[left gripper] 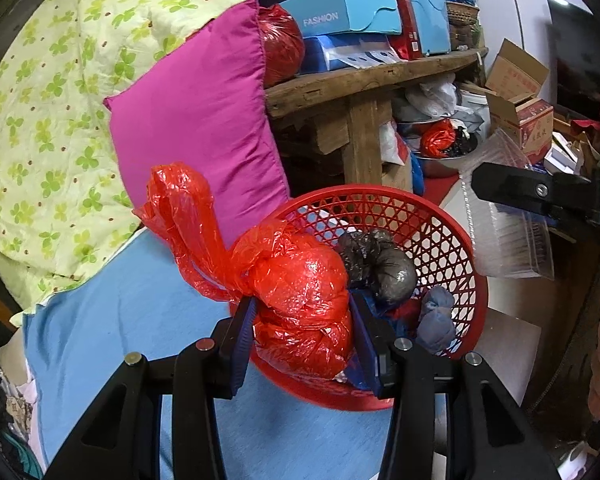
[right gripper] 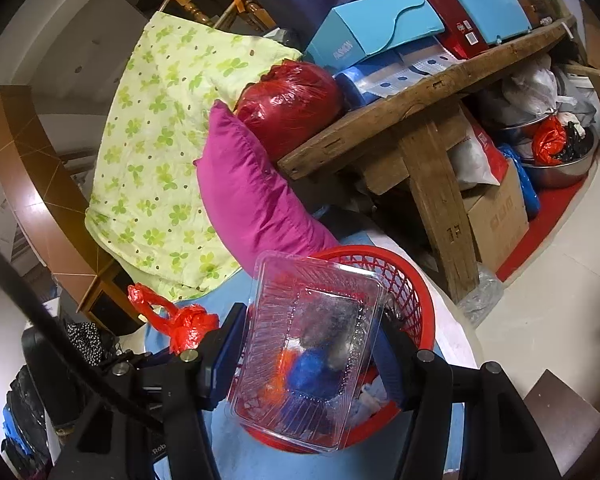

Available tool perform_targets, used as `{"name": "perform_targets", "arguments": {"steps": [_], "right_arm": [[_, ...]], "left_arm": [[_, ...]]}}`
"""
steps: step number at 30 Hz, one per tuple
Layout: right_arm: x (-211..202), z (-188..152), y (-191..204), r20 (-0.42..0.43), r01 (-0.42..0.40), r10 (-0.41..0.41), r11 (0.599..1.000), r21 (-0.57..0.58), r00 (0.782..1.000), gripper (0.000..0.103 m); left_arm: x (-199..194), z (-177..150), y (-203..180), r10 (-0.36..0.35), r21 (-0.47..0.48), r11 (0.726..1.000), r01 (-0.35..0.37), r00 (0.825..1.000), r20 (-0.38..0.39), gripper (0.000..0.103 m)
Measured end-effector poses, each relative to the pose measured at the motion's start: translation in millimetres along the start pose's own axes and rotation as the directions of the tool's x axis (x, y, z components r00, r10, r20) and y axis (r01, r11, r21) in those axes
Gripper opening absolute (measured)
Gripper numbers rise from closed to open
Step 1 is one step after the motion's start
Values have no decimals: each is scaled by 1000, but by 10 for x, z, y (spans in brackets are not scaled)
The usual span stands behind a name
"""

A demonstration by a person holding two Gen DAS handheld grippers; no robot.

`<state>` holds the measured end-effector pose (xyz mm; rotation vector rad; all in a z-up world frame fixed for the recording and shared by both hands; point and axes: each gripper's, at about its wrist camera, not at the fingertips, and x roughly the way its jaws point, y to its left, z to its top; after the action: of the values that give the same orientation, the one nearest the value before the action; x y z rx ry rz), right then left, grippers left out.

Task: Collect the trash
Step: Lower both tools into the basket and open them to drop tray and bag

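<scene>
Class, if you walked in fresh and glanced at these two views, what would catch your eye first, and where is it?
First, the knotted red plastic bag clamped in the left tool above the red mesh basket. Next, the clear plastic container gripped by the right tool over the same basket, and the magenta pillow leaning against the wooden bench behind.

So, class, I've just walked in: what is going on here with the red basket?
A person is collecting trash with a gripper in each hand. The left gripper is shut on a knotted red plastic bag, holding it over the red basket. The right gripper is clamped on a clear plastic container above the same basket. A crumpled grey bag and a blue wad already lie inside it. Neither held item has been dropped in yet.
</scene>
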<state>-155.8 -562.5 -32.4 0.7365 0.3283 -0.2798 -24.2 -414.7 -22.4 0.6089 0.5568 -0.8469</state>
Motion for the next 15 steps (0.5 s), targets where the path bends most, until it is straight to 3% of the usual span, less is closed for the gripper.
{"name": "perform_targets", "arguments": {"steps": [7, 9, 15], "right_arm": [[113, 60, -33, 4, -3, 3, 1000, 14, 1000, 63], [153, 77, -38, 3, -2, 2, 1000, 15, 1000, 63], [285, 133, -59, 0, -8, 8, 999, 35, 1000, 63]], "left_arm": [[123, 44, 33, -118, -4, 993, 118, 993, 12, 49], [159, 49, 47, -176, -2, 984, 176, 984, 10, 49], [233, 88, 75, -261, 18, 965, 260, 965, 32, 49]]}}
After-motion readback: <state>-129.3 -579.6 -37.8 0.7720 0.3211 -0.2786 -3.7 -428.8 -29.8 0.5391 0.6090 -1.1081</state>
